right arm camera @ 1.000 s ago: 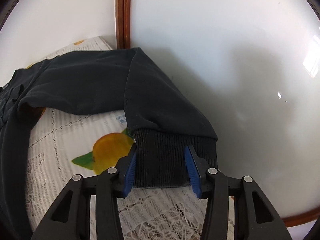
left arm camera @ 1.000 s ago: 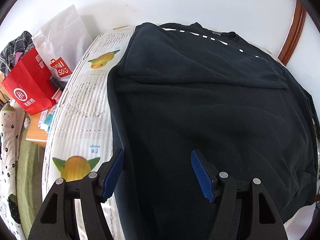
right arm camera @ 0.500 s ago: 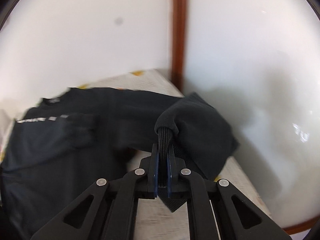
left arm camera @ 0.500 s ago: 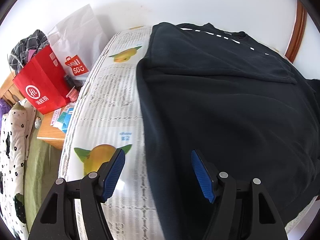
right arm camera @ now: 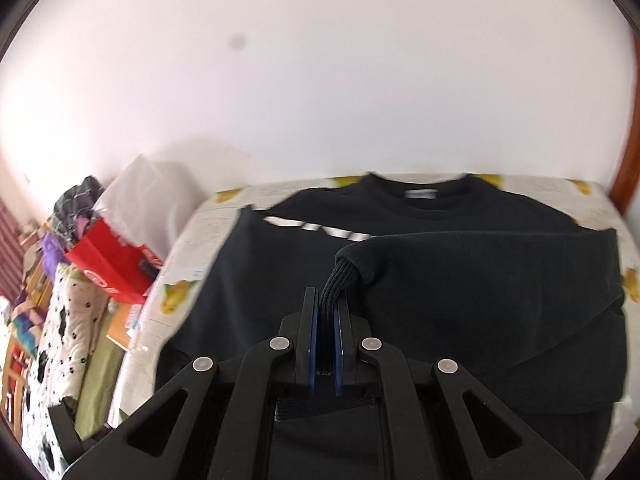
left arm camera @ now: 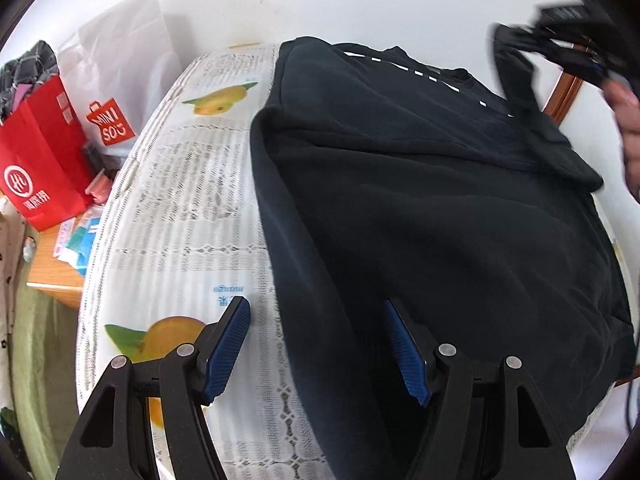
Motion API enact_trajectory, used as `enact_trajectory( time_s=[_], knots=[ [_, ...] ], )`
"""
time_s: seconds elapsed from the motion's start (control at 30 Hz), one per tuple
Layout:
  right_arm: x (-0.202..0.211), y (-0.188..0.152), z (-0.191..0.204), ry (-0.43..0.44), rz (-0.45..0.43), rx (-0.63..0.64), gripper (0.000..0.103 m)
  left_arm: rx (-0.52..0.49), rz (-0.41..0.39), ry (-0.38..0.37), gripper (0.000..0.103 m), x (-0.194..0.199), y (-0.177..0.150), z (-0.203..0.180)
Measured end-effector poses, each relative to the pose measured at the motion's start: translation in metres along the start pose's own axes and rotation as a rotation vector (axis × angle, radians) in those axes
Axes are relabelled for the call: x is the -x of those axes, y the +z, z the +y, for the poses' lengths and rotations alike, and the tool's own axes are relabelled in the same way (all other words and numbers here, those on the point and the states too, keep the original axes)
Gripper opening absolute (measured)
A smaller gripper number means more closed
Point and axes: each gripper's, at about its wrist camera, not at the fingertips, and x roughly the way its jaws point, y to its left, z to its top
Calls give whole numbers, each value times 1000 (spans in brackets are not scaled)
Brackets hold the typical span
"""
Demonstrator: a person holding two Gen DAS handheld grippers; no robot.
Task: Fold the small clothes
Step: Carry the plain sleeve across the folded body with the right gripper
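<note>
A black sweatshirt (left arm camera: 440, 216) with white lettering lies spread on a white tablecloth (left arm camera: 188, 208) printed with yellow fruit. My left gripper (left arm camera: 316, 344) hangs open over the sweatshirt's near left edge, one blue pad over the cloth, the other over the garment, touching nothing. My right gripper (right arm camera: 325, 340) is shut on the ribbed cuff (right arm camera: 336, 284) of the right sleeve (right arm camera: 480, 264), which is drawn leftward across the sweatshirt's body (right arm camera: 280, 280). In the left wrist view the right gripper (left arm camera: 568, 44) appears blurred at the top right with a hand behind it.
A red paper bag (left arm camera: 36, 164) and a white shopping bag (left arm camera: 120, 72) stand left of the table against the wall. A wooden stand (left arm camera: 52, 276) with small items sits below them. A wooden frame (left arm camera: 564, 96) runs up the wall at right.
My right gripper closed on the sleeve cuff, lifted it and swung it left over the sweatshirt. My left gripper drifted left, so more tablecloth shows.
</note>
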Motion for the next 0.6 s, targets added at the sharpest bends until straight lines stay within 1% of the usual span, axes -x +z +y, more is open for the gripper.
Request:
enact_trajectory(
  time_s=[0.1,0.17,0.23,0.27,0.3,0.33,0.4,0.43,0.5,0.53,0.57,0.6],
  knots=[
    [-41,9,36,74,43,6,6,-21,7,-35,66,0,2,-2],
    [-60,8,52,96,66,16,6,-22,5,-37,66,-1,2,-2],
    [-85,9,63,100,79,32,6,-33,-9,-27,66,-1,0,-1],
    [-94,10,58,100,87,30,6,-36,-13,-19,66,-1,-1,-1],
    [-105,9,60,107,106,25,6,-42,-16,-11,66,-1,0,-2],
    [-105,6,50,111,114,20,6,-47,-18,-10,67,-1,-1,-2],
    [-117,4,49,106,117,17,7,-58,-18,-7,67,0,-2,-4],
    [-123,2,48,116,125,17,14,-63,-17,-4,68,0,-1,-5],
    [-137,-1,47,153,184,14,21,-67,-17,-1,68,0,-1,-6],
    [-138,-3,45,170,204,14,21,-67,-18,-2,68,1,-1,-6],
    [-138,-5,43,173,206,34,21,-67,-19,-3,68,1,-2,-6],
    [-134,-5,42,161,190,59,23,-68,-20,-4,69,1,-2,-6]
  ],
)
